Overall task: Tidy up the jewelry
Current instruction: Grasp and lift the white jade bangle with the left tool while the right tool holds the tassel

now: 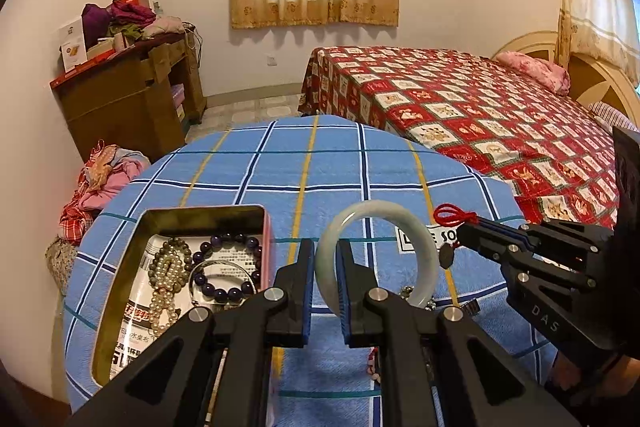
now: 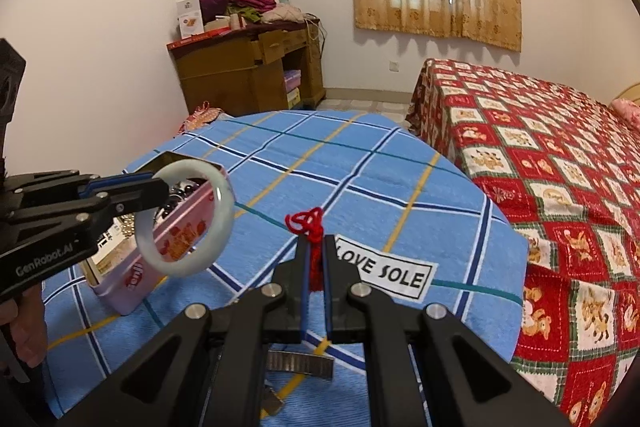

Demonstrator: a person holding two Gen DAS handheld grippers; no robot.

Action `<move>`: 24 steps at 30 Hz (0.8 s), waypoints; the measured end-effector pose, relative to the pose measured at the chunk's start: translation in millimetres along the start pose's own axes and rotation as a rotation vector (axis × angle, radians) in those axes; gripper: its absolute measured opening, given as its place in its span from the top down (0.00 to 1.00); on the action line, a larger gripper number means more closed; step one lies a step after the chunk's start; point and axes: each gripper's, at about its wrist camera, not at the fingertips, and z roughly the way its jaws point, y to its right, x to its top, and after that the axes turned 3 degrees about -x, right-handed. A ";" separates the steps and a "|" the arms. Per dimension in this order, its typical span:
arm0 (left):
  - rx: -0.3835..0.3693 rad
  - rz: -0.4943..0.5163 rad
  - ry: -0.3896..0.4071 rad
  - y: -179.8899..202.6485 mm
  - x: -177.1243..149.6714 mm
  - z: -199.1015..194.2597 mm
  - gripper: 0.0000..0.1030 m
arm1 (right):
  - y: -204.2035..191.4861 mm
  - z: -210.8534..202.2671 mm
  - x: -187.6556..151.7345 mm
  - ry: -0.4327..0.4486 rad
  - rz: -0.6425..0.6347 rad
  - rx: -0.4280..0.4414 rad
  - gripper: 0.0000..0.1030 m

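Note:
My left gripper [image 1: 325, 265] is shut on a pale green jade bangle [image 1: 416, 227] and holds it upright above the blue checked table, just right of the open tin box [image 1: 120, 267]. The bangle also shows in the right wrist view [image 2: 224, 223], in front of the tin [image 2: 132, 285]. The tin holds a pearl necklace [image 1: 166, 279] and a dark purple bead bracelet [image 1: 224, 291]. My right gripper [image 2: 316, 247] is shut on a red cord [image 2: 306, 223] with a dark pendant [image 1: 446, 257] hanging from it; it shows in the left wrist view [image 1: 464, 231], right of the bangle.
More small jewelry lies on the cloth under the bangle [image 1: 412, 293]. A metal clip [image 2: 300, 363] lies under my right gripper. A "LOVE SOLE" label [image 2: 384, 273] is on the tablecloth. A bed [image 1: 480, 107] stands to the right, a wooden desk [image 1: 128, 95] at the back left.

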 end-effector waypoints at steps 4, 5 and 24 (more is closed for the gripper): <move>0.004 -0.008 0.007 -4.2 0.8 -1.8 0.90 | -5.4 -1.7 2.0 0.005 -0.012 0.003 0.93; 0.005 -0.013 0.009 -6.0 0.5 -2.0 0.91 | -6.8 -1.5 2.5 0.005 -0.016 0.004 0.93; 0.021 -0.071 0.036 -32.4 -1.4 -13.4 0.90 | -37.0 -2.3 11.6 0.011 -0.081 0.028 0.93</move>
